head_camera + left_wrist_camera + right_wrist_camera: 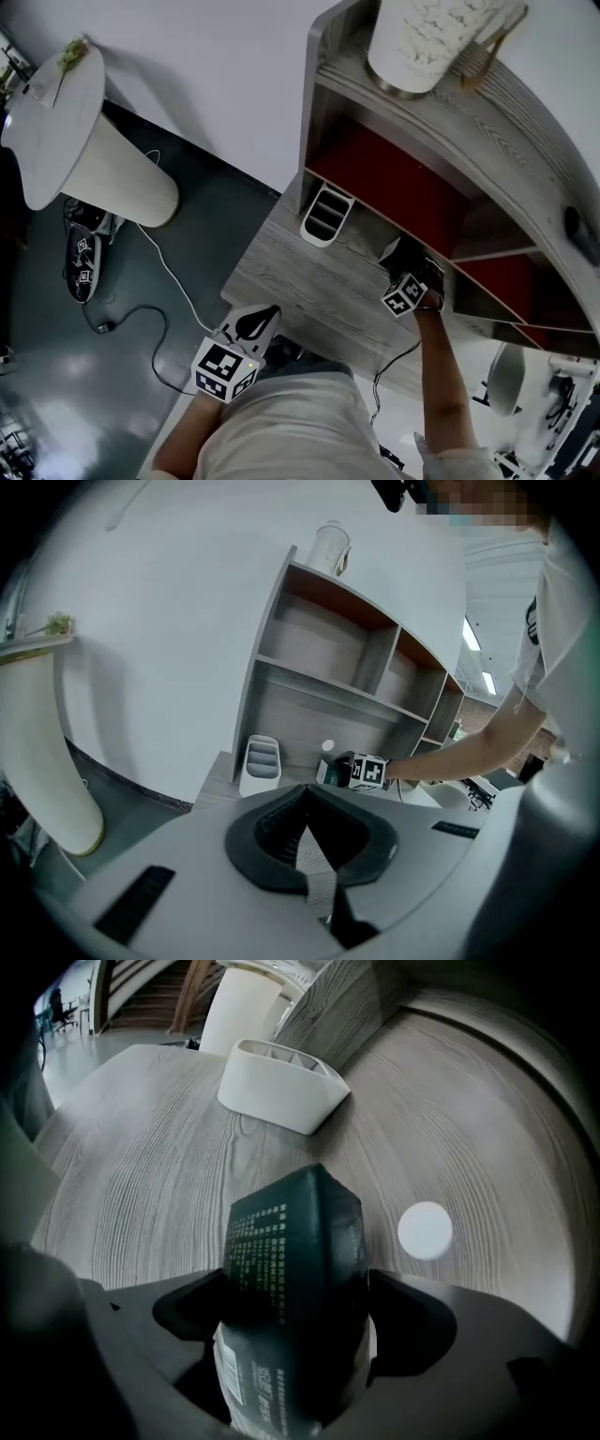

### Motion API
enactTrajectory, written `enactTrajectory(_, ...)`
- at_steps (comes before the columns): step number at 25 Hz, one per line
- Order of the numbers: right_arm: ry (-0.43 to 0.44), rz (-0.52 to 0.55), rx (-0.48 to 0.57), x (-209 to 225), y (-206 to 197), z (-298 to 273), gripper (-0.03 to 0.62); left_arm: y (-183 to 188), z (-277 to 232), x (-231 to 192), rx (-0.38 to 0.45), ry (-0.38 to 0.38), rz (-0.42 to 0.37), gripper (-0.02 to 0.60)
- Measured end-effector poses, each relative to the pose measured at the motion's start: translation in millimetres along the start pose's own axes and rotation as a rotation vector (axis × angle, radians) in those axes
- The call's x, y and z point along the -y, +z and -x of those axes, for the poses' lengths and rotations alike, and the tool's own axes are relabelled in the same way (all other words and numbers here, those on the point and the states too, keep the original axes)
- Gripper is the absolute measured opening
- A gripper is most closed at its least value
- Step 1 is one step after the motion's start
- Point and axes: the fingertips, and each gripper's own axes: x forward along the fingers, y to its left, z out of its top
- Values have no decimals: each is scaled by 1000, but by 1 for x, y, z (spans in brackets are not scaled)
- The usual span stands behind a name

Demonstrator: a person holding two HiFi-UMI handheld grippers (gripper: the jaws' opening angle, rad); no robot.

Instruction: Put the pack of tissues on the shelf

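Note:
My right gripper (295, 1288) is shut on a dark green pack of tissues (295, 1241), which stands upright between its jaws just above the wood-grain desk (141, 1176). In the head view this gripper (410, 281) is at the back of the desk, under the grey shelf unit (525, 112) with red back panels. The left gripper view shows the pack (327, 772) beside the right gripper's marker cube (368, 772). My left gripper (251, 323) hangs at the desk's front edge near my body, its jaws shut with nothing in them.
A white slotted organizer (326, 214) stands on the desk by the shelf's left wall. A white patterned pot (422, 42) sits on top of the shelf. A round white side table (56, 122), cables (141, 319) and a spare gripper (82, 258) are on the floor at left.

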Motion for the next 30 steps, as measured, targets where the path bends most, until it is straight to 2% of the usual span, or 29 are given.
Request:
enactTrajectory(13,-158,34,28,28,5,27,460,2,3,14,26,-1,-4,15)
enactTrajectory(20,-243,2,4,41,-7,35,460,-2,9,19,26,-3,-6,15)
enactTrajectory(25,-233,-37,14,38,-6,42,460,-2,12,20,32,-2,-13,15)
enactTrajectory(30,-175,-164,60,25,-2,62,459,0,14,26,42,-13,-22,15)
